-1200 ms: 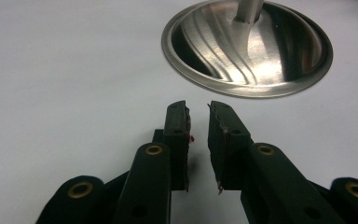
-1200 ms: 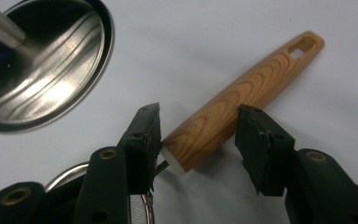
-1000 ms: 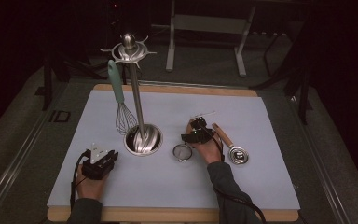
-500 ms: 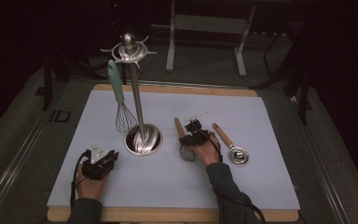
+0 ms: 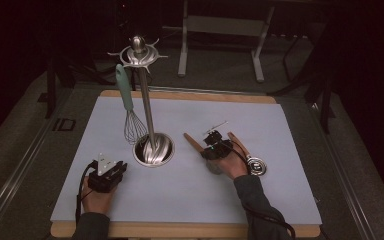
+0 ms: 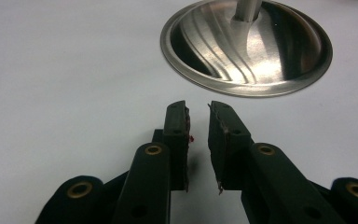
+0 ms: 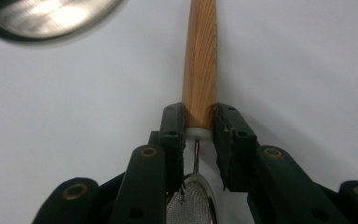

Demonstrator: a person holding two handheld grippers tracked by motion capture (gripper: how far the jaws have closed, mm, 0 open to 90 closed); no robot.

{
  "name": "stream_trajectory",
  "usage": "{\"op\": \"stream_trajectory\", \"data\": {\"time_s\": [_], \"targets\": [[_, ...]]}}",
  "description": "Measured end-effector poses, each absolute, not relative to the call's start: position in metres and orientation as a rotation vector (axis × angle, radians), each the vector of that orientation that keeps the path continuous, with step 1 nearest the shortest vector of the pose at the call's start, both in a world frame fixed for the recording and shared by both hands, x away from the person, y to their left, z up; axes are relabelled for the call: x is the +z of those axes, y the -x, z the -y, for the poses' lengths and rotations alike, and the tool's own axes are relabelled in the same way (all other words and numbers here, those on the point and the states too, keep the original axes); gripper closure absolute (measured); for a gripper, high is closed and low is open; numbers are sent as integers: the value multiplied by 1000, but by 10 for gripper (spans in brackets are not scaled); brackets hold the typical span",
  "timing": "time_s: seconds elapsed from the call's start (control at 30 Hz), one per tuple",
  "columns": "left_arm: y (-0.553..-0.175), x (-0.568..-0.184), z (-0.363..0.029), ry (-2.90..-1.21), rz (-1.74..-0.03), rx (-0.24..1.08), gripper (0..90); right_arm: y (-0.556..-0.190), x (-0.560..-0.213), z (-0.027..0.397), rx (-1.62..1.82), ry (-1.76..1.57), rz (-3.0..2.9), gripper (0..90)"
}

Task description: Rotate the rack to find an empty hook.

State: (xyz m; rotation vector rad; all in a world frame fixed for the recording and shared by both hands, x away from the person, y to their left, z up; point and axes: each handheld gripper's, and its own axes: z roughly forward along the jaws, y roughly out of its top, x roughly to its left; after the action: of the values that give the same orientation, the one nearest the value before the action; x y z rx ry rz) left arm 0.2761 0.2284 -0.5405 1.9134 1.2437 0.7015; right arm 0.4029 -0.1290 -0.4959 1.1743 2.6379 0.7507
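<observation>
- The right gripper (image 7: 199,122) has just been closing and now clamps the wooden handle of a small strainer (image 7: 201,60), at the handle's lower end, just above the white collar.
- The strainer's mesh bowl shows below the jaws in the right gripper view; its handle points up and away over the mat (image 5: 280,130).
- In the high view the right gripper (image 5: 211,142) sits right of the stand (image 5: 152,150), the strainer (image 5: 194,143) handle angling toward the stand's base.
- A second wooden-handled utensil (image 5: 250,159) lies just right of that hand.
- The left gripper (image 6: 198,109) rests on the mat, jaws a narrow gap apart, holding nothing, aimed at the stand's steel base (image 6: 247,46).
- A whisk (image 5: 130,107) hangs from the stand.
</observation>
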Motion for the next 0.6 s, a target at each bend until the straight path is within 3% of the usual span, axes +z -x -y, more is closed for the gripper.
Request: {"op": "stream_trajectory", "data": {"time_s": [0.43, 0.6], "targets": [[-276, -541, -228, -1920, -1246, 707, 768, -395, -494, 184, 692, -1113, -2641, 731], [-276, -541, -228, -1918, -1246, 708, 766, -398, -492, 186, 780, -1153, -2641, 656]]}}
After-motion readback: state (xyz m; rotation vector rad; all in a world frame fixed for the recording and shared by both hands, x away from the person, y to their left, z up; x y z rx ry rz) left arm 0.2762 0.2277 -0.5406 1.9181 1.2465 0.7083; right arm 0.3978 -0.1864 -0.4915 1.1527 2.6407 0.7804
